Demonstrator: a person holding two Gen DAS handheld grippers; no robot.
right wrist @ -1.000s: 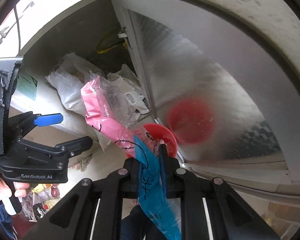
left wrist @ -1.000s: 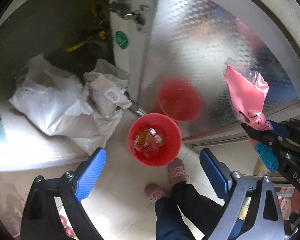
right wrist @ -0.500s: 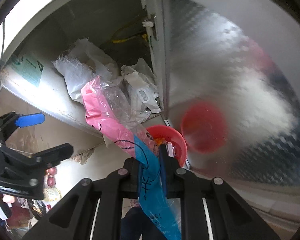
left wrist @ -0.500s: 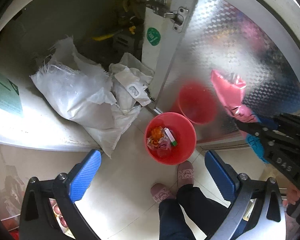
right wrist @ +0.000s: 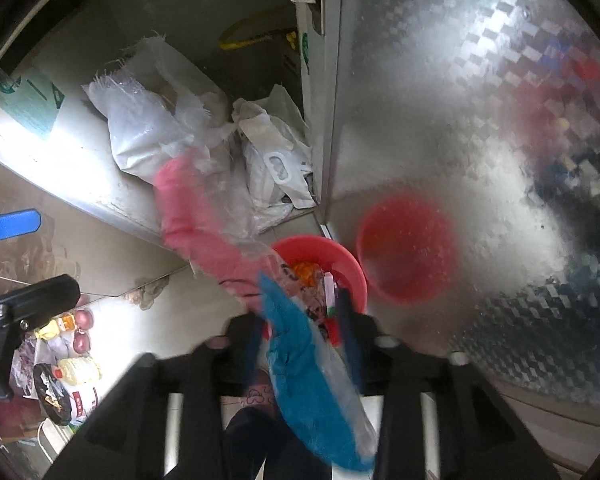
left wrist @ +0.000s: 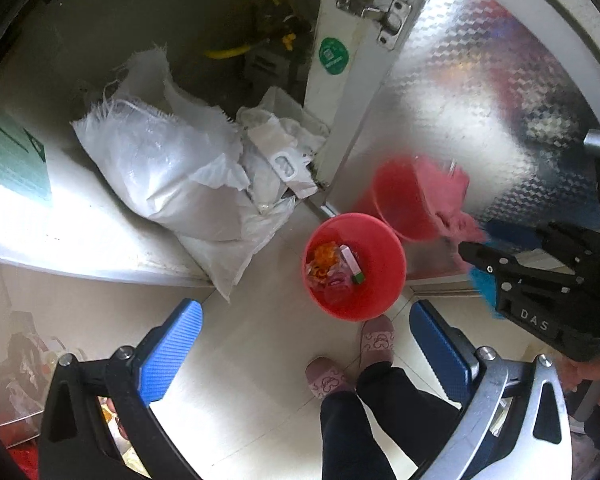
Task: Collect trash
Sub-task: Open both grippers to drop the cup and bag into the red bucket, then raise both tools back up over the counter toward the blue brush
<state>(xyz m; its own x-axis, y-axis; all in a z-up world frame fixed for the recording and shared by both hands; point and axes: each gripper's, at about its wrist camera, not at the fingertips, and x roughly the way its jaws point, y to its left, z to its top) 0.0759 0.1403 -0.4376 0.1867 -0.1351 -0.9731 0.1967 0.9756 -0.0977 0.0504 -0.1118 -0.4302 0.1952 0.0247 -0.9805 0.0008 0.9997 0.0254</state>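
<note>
Both tools point steeply down toward the red bucket [left wrist: 354, 266]. The left tool [left wrist: 306, 346] has its blue pads spread wide, with nothing between them, nearer the camera than the bucket. The right tool [right wrist: 300, 322] is opening directly above the bucket, a pink-and-blue wrapper [right wrist: 300, 360] loose between its jaws.

Right tool [right wrist: 300, 320] motion-blurred, jaws opening around smeared pink-blue wrapper [right wrist: 300, 360]; pad contact unclear. Red bucket [right wrist: 340, 256] partly hidden behind wrapper; contents too small. Person's legs [left wrist: 364, 420] cut off at frame bottom.
</note>
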